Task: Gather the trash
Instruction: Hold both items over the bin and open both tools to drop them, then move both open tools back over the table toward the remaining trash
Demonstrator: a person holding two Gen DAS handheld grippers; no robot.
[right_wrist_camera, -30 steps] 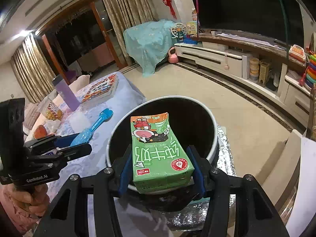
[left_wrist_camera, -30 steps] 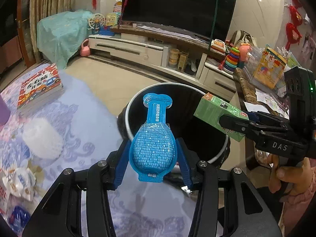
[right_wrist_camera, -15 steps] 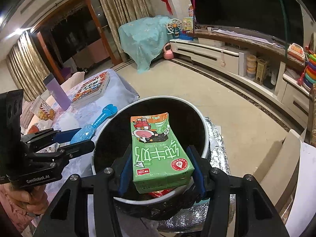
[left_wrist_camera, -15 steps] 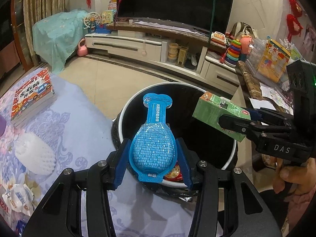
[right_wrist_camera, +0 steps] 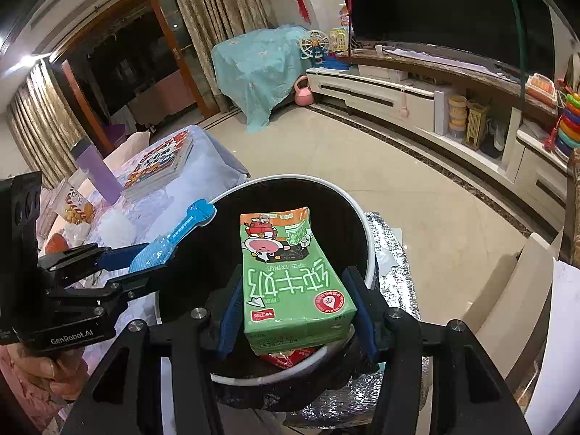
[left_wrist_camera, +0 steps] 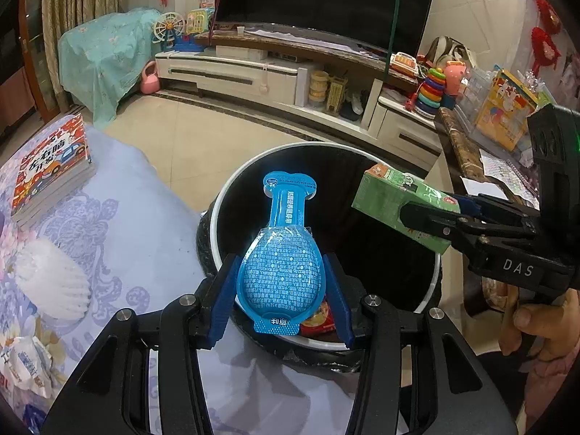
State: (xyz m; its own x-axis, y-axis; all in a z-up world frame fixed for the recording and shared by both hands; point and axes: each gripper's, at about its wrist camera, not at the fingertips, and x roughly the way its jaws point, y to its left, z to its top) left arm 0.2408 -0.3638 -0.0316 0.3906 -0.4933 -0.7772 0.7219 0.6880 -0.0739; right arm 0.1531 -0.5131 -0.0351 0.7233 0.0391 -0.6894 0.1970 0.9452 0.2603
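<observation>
My left gripper (left_wrist_camera: 279, 293) is shut on a blue bottle-shaped plastic pack (left_wrist_camera: 281, 261), its neck reaching out over the mouth of the round black bin (left_wrist_camera: 232, 188) with a white rim. My right gripper (right_wrist_camera: 295, 308) is shut on a green milk carton (right_wrist_camera: 290, 275), also held above the bin (right_wrist_camera: 348, 195). Each gripper shows in the other's view: the right one (left_wrist_camera: 417, 214) with the carton (left_wrist_camera: 388, 195) at the bin's right, the left one (right_wrist_camera: 145, 261) with the blue pack (right_wrist_camera: 174, 235) at its left. A red wrapper (left_wrist_camera: 319, 320) lies inside the bin.
A table under a lilac cloth (left_wrist_camera: 137, 217) sits left of the bin, bearing books (left_wrist_camera: 50, 166), a white foam net (left_wrist_camera: 50, 279), crumpled wrappers (left_wrist_camera: 25, 362) and a purple bottle (right_wrist_camera: 96, 172). A TV cabinet (left_wrist_camera: 253, 72) and toys line the far wall.
Both grippers have shifted a little further over the bin mouth, and the red wrapper inside has come into view. Both grips are unchanged.
</observation>
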